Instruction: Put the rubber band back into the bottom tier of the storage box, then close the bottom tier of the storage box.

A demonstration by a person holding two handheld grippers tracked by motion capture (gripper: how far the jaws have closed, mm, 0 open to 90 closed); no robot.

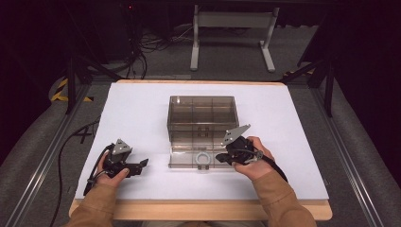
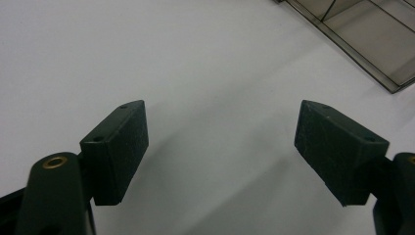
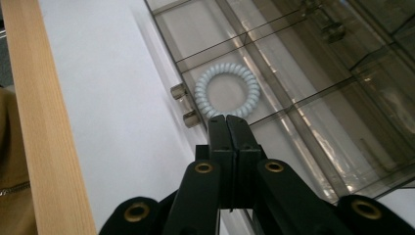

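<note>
A white coiled ring (image 3: 227,89) lies flat in the middle compartment of the open lid tray of the smoky clear organizer box (image 1: 202,113), on the white worktop (image 1: 142,109). The right gripper (image 3: 229,128) has its jaws pressed together with nothing between them, the tips just short of the ring's near edge, above the tray. The left gripper (image 2: 220,147) stands wide apart over bare worktop, well away from the ring and beside the tray's corner.

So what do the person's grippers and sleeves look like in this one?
Both are black two-jaw tools. The left gripper and right gripper each carry a grey three-cornered plate on top and trail a black cable. The jaws end in flat, matte black pads, with brass-coloured rivets at the pivots. The sleeves are tan.
</note>
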